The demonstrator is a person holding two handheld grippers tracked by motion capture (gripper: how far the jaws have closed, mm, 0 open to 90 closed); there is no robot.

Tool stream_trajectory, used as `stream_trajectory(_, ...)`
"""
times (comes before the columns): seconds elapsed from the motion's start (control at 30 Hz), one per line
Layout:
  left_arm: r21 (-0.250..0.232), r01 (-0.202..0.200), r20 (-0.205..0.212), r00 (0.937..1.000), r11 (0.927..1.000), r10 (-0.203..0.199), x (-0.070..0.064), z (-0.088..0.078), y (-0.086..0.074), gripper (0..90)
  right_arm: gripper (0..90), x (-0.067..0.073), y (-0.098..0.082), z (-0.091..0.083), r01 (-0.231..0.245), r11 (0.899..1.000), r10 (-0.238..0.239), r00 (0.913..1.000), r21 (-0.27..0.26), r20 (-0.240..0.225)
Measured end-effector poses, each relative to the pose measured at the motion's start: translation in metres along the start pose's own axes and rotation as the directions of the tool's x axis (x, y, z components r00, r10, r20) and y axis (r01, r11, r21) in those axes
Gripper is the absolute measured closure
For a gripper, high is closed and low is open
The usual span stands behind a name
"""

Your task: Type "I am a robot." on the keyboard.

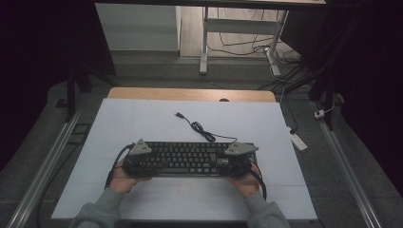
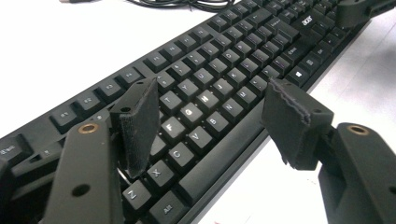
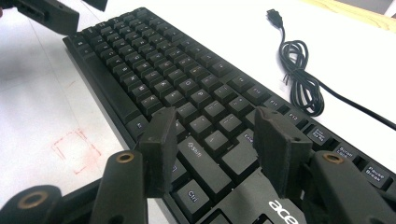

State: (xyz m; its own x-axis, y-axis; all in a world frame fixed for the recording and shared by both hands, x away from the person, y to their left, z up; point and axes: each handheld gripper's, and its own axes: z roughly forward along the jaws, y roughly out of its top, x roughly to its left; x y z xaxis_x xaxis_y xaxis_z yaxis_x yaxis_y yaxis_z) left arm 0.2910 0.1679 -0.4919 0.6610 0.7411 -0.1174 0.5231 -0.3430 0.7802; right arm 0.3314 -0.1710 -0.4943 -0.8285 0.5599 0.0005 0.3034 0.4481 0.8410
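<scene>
A black keyboard lies across the near middle of the white board. Its coiled cable runs off toward the back and ends in a USB plug. My left gripper hovers over the keyboard's left end. In the left gripper view its jaws stand apart above the letter keys, and my left gripper holds nothing. My right gripper is over the right end. Its pads stand apart above the keyboard, so my right gripper is open too. The cable lies beyond.
A faint red square mark sits on the board in front of the keyboard. The wooden table edge shows behind the board. A white power strip and loose cables lie on the floor to the right, with desk legs farther back.
</scene>
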Motion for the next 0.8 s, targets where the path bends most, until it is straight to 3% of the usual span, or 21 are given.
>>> stream_trajectory(0.8,0.006,0.032,-0.052,0.9981,0.9995,-0.032,0.015,-0.013,-0.002,44.0,49.3,0.001,0.000,0.001,0.005,1.000,-0.005,1.0000,0.008,0.003)
